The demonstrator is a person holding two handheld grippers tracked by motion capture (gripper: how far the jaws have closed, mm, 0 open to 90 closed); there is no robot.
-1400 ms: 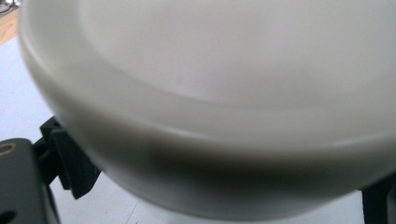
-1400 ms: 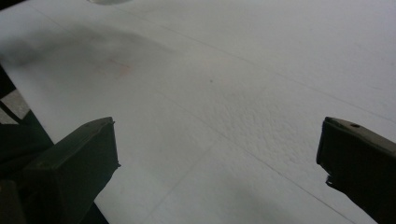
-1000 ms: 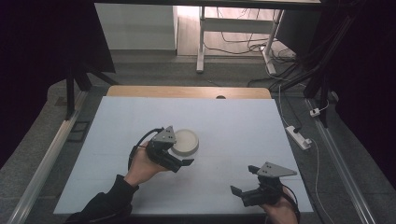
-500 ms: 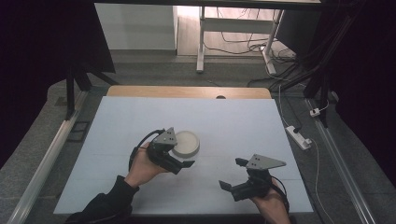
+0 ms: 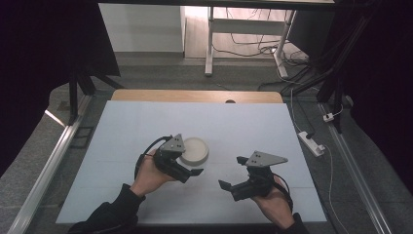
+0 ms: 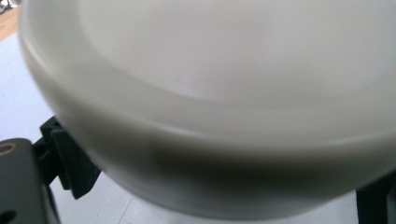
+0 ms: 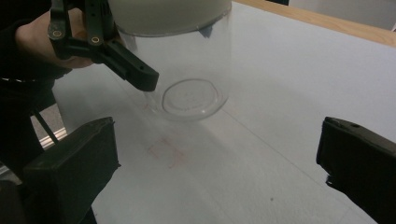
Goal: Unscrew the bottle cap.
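Our right gripper [image 5: 233,181] hovers nearest us with its jaws spread wide and nothing between them, aimed across the table [image 5: 272,126] at the jar [image 7: 189,70]. Just beyond and to the left, our left gripper [image 5: 192,166] sits beside the jar. From its own view one black jaw shows at each side of the white lid [image 6: 210,116], but whether they press it or only flank it we cannot tell.

The jar stands upright on the white sheet near the middle of the table, a clear, thin-walled cylinder with a broad cream lid [image 5: 194,149] on top.

We judge it light and stiff. The smooth clear wall looks slippery and, if it is glass, breakable, so a firm squeeze low on the body seems risky. The lid's rim is the better purchase for one gripper, while the other steadies the wall just under it, square-on, so the jar does not skate or tip.

Hard to make out:
- whether the jar holds anything, though its base [image 7: 191,95] reads as bare
- how the lid fastens, screwed or pressed
- the jar's wall from the high view, where the lid covers it
- faint reddish marks [image 7: 163,151] on the sheet, too dim to read
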